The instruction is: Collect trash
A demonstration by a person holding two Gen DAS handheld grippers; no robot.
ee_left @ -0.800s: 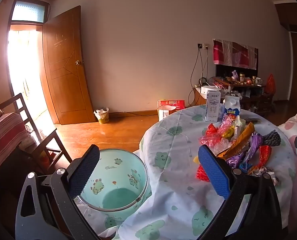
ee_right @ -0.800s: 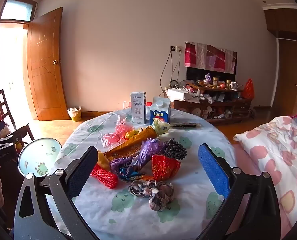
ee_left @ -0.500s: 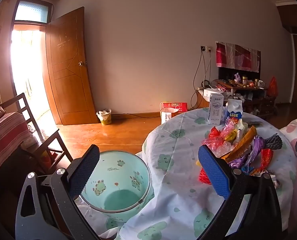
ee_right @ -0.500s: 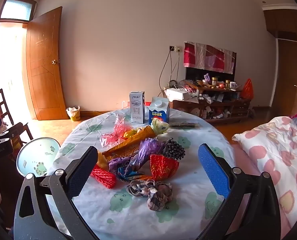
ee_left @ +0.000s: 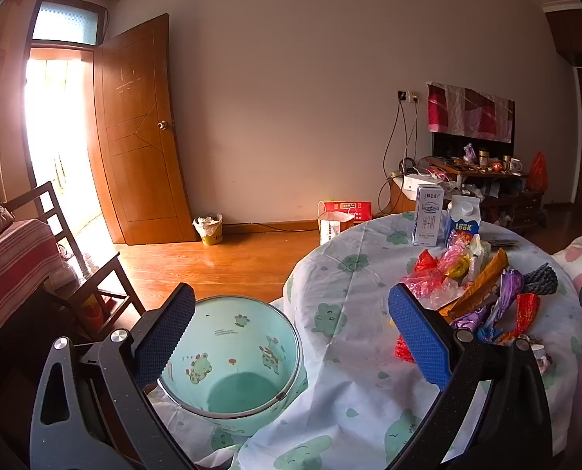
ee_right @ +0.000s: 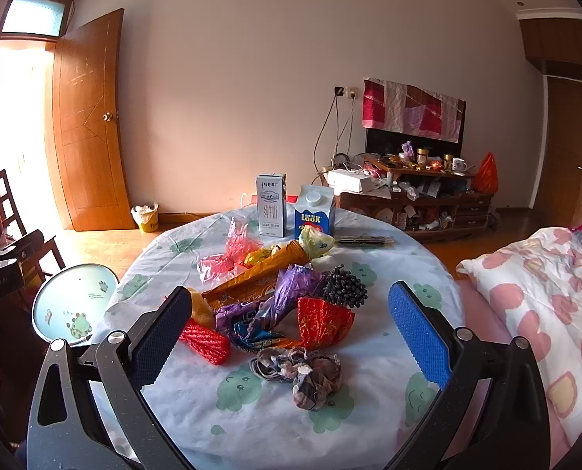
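Trash (ee_right: 275,301) lay uncollected at twelve o'clock on the desk (ee_right: 373,427); both grippers' fingers (ee_right: 418,331) gaped empty, so grasping a wrapper seemed next.

Wide-open right tool (ee_right: 291,329) hovers over the wrappers (ee_right: 275,297) (heaped on the table (ee_right: 389,274)).

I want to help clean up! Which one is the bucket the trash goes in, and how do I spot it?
Find the round table with the frog-print cloth. Just off its left edge, lower than the tabletop, stands the mint-green bin. Unlike the small yellow bin by the door, it has cartoon frogs inside and looks empty.
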